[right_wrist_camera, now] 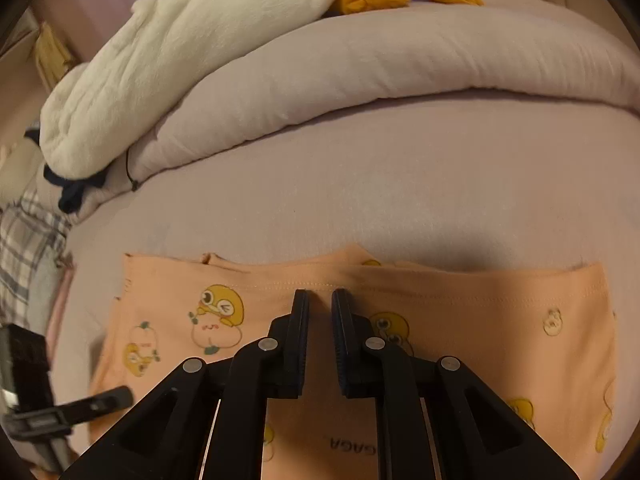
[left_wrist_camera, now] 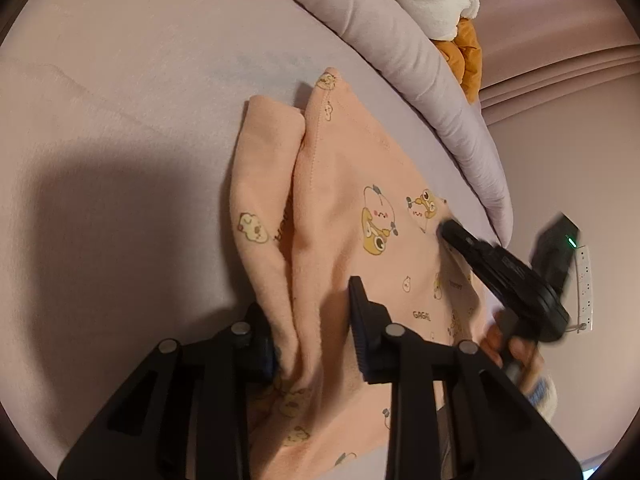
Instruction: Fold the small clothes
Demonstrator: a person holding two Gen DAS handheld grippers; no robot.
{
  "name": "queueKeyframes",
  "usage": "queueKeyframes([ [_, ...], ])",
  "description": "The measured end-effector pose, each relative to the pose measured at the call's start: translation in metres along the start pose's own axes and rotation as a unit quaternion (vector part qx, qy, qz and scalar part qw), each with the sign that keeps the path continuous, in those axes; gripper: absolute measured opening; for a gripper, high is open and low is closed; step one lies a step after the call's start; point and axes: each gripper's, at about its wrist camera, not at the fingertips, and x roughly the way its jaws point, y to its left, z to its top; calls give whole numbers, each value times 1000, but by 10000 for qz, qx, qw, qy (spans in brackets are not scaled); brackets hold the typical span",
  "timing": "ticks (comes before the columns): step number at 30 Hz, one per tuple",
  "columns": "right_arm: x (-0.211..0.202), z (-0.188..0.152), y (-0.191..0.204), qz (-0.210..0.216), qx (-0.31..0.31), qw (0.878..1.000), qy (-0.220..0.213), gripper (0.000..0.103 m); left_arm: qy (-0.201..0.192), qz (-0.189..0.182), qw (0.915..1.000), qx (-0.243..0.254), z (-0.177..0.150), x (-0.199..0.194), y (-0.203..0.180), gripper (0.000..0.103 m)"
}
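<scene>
Peach fabric bunches between the spread fingers of the left gripper, which are not clamped on it. That cloth belongs to the small garment, lying on the bedsheet just in front of the rolled duvet. On the garment's middle, the right gripper presses with fingers nearly closed, holding nothing. One side looks folded over; smoothing and further folds likely remain.

The left claw had its jaws spread wide, its left finger pressed against a raised fold of cloth. The right claw held its jaws close together with a narrow gap between them, pointing low and forward. A bare hand gripped the right claw's handle.
</scene>
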Motion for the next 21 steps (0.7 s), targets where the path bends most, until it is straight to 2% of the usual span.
queueKeyframes([
  [2,-21,-15,4,316,-50,9995,14,13,8,44,10000,16,-1,-1,-2,28],
  [4,-40,-45,8,661,-215,9975,135,13,20,70,10000,-3,-2,-3,-3,28],
  [6,-45,-77,19,781,-418,9955,341,14,24,124,9999,-78,-1,-3,-3,27],
  [8,-33,-99,28,518,-725,9942,604,14,30,222,9996,-150,2,-3,-8,26],
  [9,-31,-105,30,437,-821,9947,429,13,30,261,9995,-167,2,-4,-10,25],
  [10,-32,-106,31,389,-853,9950,342,13,24,293,9994,-181,4,-5,-15,19],
  [14,-43,-96,11,921,-154,9938,607,14,-130,224,9997,-2,5,-20,-44,15],
  [18,-62,-99,-22,1315,533,9890,413,19,-159,174,9985,504,4,-25,-98,13],
  [20,-69,-100,-49,1622,1070,9805,305,28,-58,161,9966,802,-1,-16,-131,13],
  [21,-72,-100,-63,1842,1400,9725,266,37,-20,161,9956,927,-4,-11,-143,13],
])
